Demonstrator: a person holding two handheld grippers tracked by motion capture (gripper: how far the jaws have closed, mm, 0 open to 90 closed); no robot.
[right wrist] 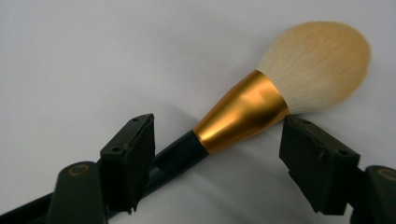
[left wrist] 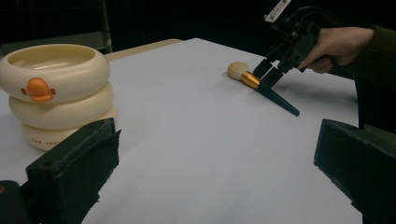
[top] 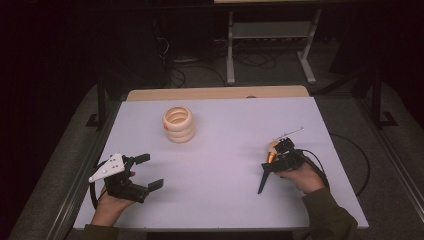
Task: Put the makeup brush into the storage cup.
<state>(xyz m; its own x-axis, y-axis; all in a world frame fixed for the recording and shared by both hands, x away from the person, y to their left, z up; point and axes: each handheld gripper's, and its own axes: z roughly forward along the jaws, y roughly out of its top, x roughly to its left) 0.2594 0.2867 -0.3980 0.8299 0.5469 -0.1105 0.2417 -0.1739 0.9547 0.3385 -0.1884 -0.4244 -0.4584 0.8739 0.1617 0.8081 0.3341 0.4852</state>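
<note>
Now the right gripper (right wrist: 215, 154) straddles the brush (right wrist: 261, 93), jaws spread, not pinching; left gripper (top: 150, 171) gapes empty. The holder (left wrist: 56, 93) reads "THE JU", rest hidden.

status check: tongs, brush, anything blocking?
Right tongs open, straddling makeup brush, not yet clamped. Left tongs open, idle. Brush flat on table. Cream duck holder well off; nothing blocking.
</note>
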